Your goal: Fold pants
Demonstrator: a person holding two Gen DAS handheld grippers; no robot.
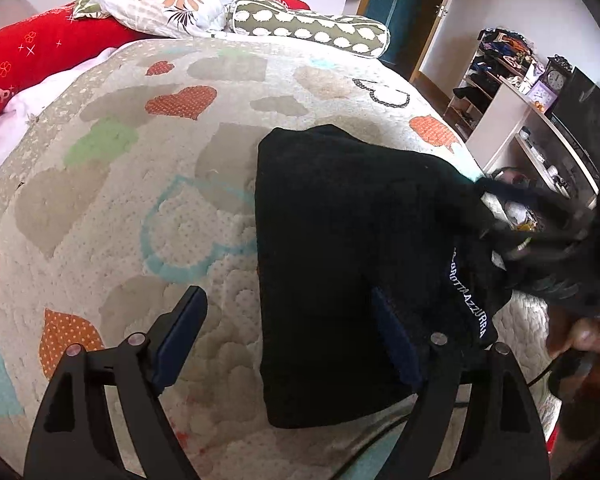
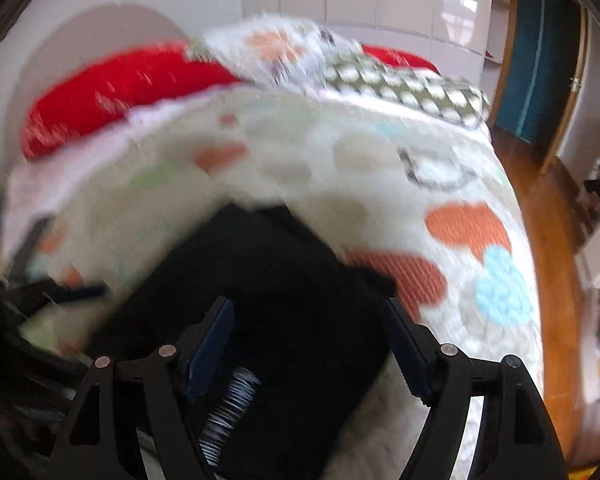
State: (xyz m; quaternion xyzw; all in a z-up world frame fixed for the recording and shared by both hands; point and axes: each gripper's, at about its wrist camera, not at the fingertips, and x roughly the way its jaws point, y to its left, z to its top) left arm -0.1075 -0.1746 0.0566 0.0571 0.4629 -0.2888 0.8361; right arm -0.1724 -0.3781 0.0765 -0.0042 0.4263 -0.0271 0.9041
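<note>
Your black pants (image 1: 340, 248) lie folded into a compact bundle on the heart-patterned bedspread (image 1: 120, 200), with the white lettering toward the near right edge. Your left gripper (image 1: 288, 336) hovers spread wide, one finger over the bedspread and the other over the pants, pinching nothing. Your right gripper (image 2: 312, 344) stands wide above the pants, gripping nothing, in a blurred view.

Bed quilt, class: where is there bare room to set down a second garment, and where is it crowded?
Bare quilt lies left of the black pants, from the left gripper up to the pillows. A narrower strip runs beyond the pants toward the spotted bolster. It is crowded on the pants' right edge, where the right gripper hangs over them.
</note>
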